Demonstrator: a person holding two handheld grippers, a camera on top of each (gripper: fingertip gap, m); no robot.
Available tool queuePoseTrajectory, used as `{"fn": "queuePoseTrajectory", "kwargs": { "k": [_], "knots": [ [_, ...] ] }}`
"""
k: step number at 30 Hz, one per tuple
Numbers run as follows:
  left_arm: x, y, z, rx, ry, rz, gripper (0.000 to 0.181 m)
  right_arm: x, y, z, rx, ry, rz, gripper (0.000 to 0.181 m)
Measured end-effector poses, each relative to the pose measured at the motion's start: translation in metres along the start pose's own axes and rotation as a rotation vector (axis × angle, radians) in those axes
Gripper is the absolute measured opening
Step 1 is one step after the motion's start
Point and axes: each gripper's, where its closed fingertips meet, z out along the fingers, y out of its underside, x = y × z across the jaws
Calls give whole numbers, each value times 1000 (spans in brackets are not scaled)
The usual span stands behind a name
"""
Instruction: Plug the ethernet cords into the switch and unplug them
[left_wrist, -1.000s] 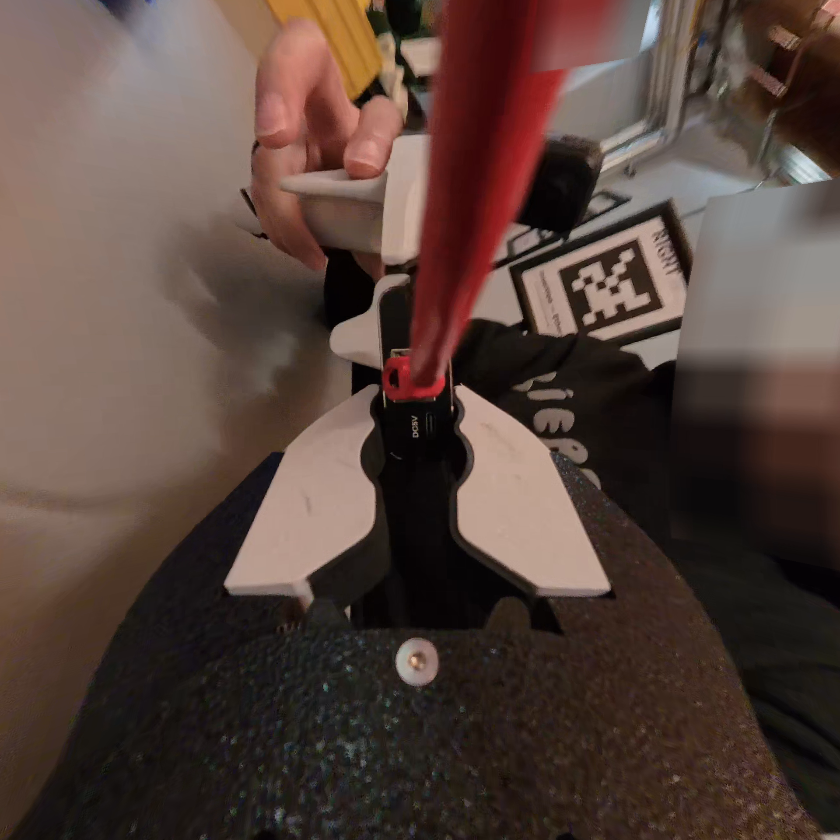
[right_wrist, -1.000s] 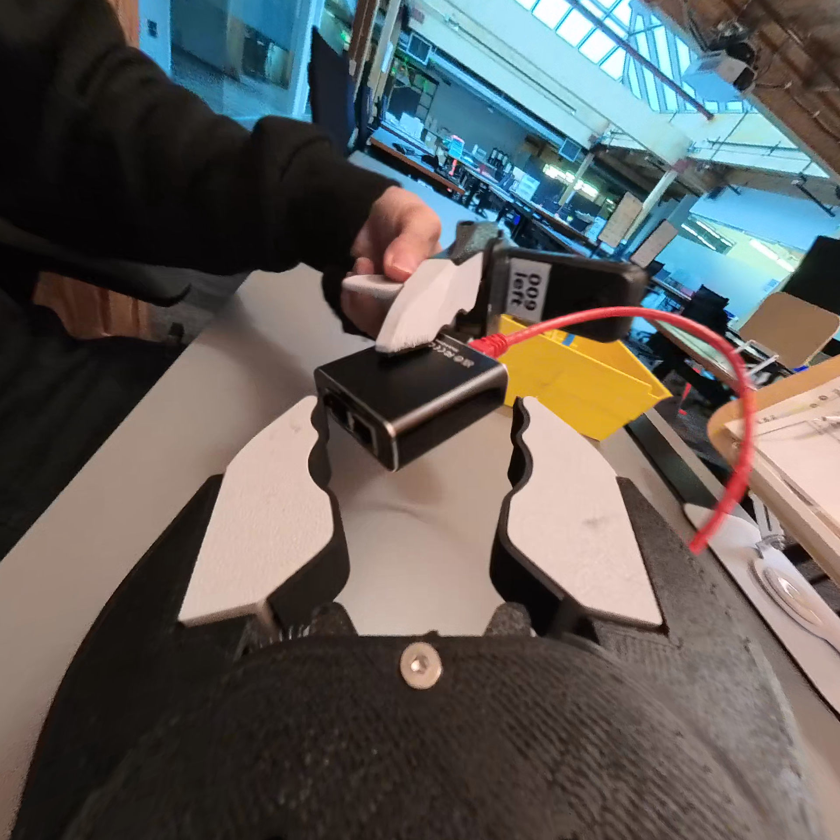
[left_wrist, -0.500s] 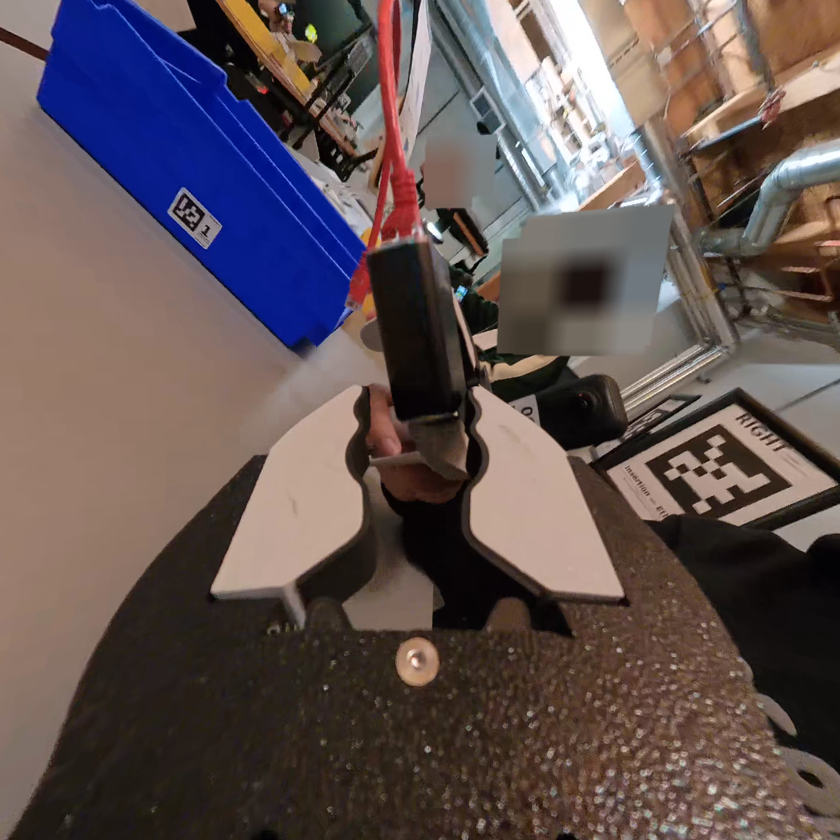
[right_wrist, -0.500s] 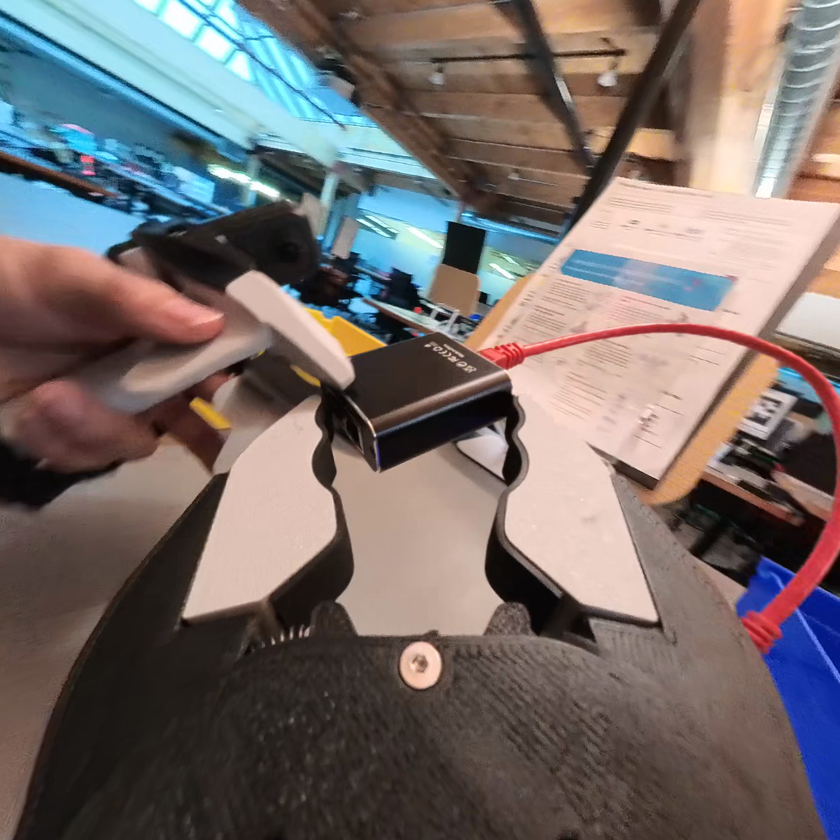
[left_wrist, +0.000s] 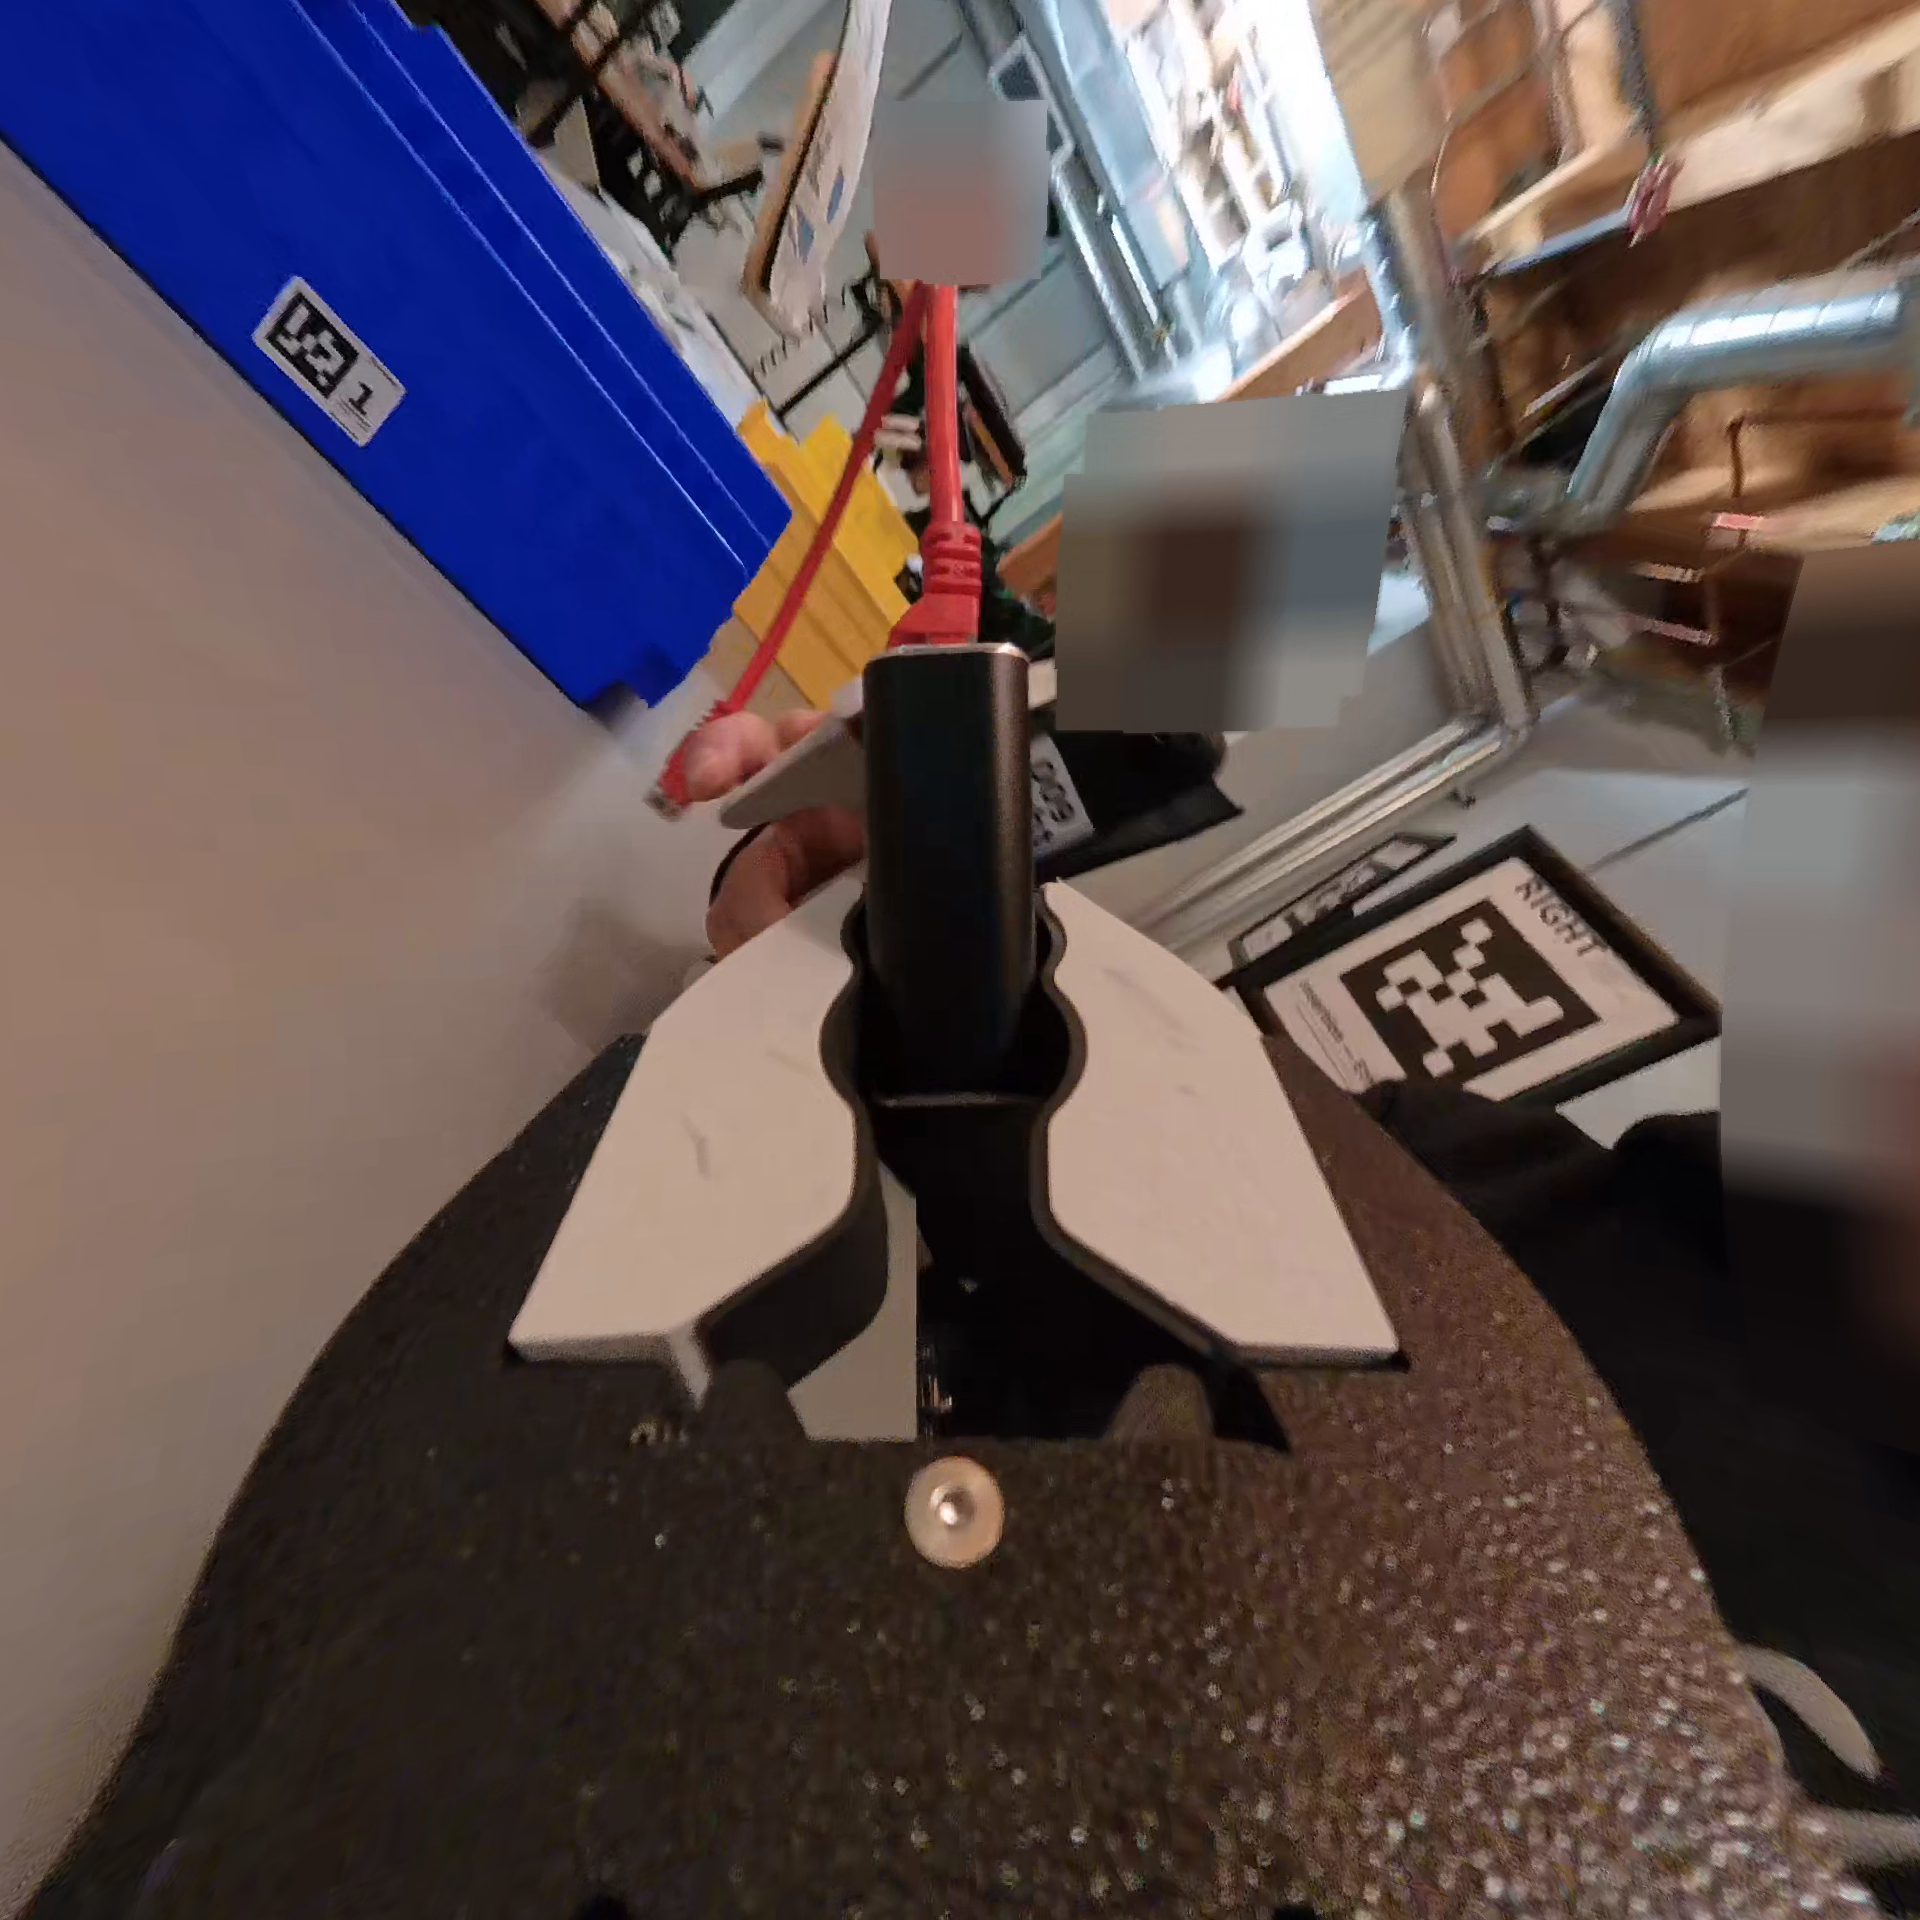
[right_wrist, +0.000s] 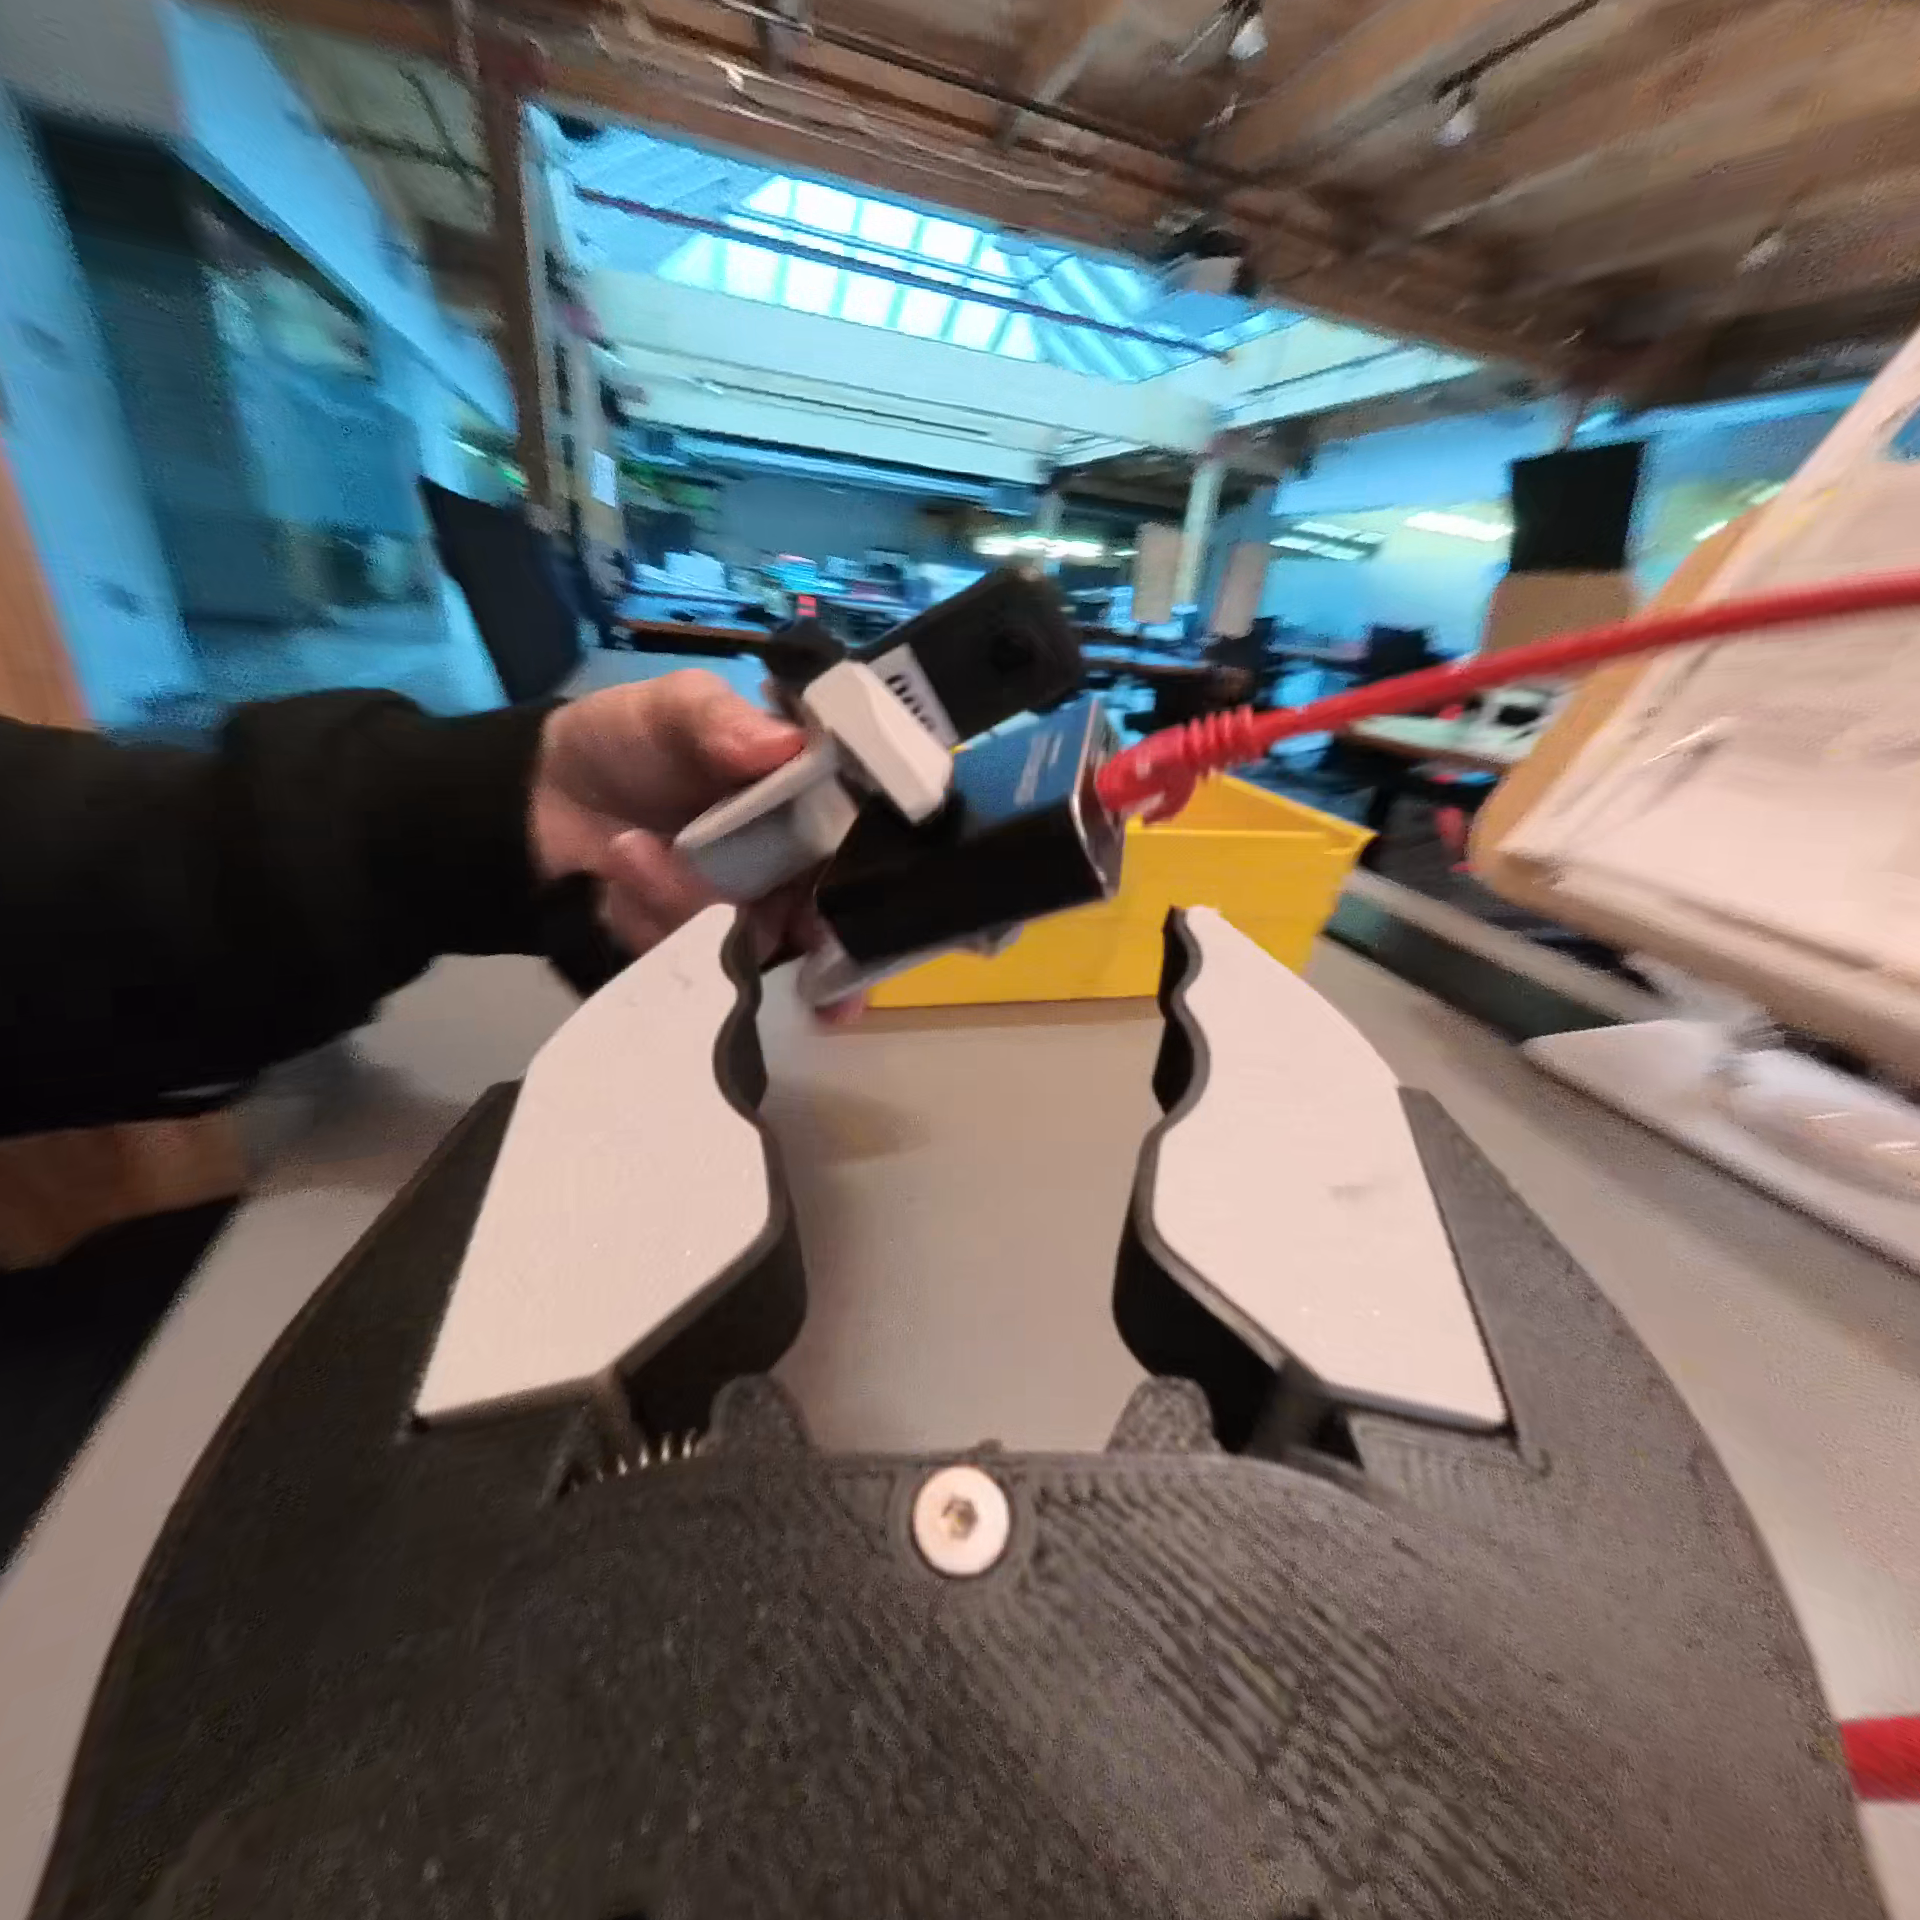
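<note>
Up close, the left hand-held gripper (left_wrist: 948, 935) has its two white fingers (left_wrist: 717, 1132) pressed against the sides of the black switch (left_wrist: 948, 862), holding it off the counter (left_wrist: 260, 831). The switch stands lengthwise between them, its far end pointing away from the camera. A red ethernet cord (left_wrist: 943, 457) is plugged into that far end; its boot sits right at the metal rim. A second red strand (left_wrist: 821, 540) hangs to the left, its loose plug (left_wrist: 670, 790) dangling free just beside a person's hand.

The right hand-held gripper (right_wrist: 961, 987) is spread wide with nothing between its fingers (right_wrist: 623, 1174), only bare counter (right_wrist: 956, 1195) showing in the gap. Ahead of it, the left gripper (right_wrist: 883, 758) holds the switch (right_wrist: 966, 873) tilted in the air, gripped by a hand (right_wrist: 644, 779) from a black sleeve (right_wrist: 260, 883). The red cord (right_wrist: 1455, 686) runs off to the right. A yellow bin (right_wrist: 1226, 894) sits behind on the counter; a blue bin (left_wrist: 395, 343) lies to the left in the left wrist view, near a framed marker card (left_wrist: 1475, 997).
</note>
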Motion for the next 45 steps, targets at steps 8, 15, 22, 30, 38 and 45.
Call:
{"fn": "queuePoseTrajectory", "kwargs": {
  "k": [8,15,22,30,38,45],
  "knots": [
    [35,-21,-4,-69,103,-35,26,-25,44,18,-201,-93,-89,93],
    [65,-14,11,-103,344,-118,27,-37,53,18,-221,-159,-109,88],
    [28,22,26,-257,163,-198,26,-32,36,17,-141,-115,-173,95],
    [16,66,20,-634,65,-219,25,-40,19,4,-20,-211,-120,96],
    [26,81,17,-820,140,-284,26,-48,5,-6,68,-292,-110,83],
    [24,83,16,-837,132,-279,26,-50,3,-11,87,-336,-89,75]
  ]
}}
